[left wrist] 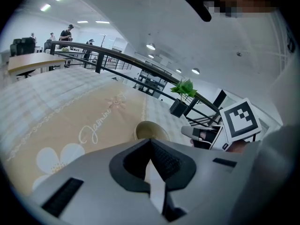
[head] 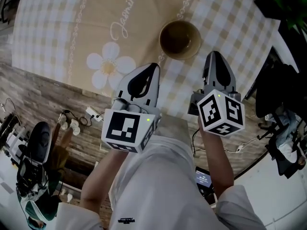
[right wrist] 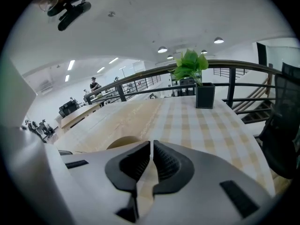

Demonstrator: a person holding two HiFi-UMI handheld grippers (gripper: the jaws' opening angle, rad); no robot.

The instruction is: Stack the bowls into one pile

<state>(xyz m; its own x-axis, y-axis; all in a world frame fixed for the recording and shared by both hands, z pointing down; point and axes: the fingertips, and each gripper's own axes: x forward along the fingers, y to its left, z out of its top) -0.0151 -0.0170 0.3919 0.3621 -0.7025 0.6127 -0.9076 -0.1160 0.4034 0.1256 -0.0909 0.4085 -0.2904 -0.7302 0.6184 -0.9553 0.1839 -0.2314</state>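
At the near edge of the table, the left gripper has its 2 grey jaws pressed together with nothing between them. The right gripper is in the same condition: jaws closed, no load. Both tools point away from the person, across the beige-and-white checked tablecloth with a daisy print.

The round olive-brown bowl stands upright on that cloth, just ahead of the 2 jaw tips and between their lines. It lies forward-right of the left gripper and forward-left of the right gripper, and neither is clearly nearer. Only 1 rim is visible, so I cannot tell whether other bowls are nested inside it. A round bowl has no long axis, so I judge either tool could reach it once its jaws are opened.
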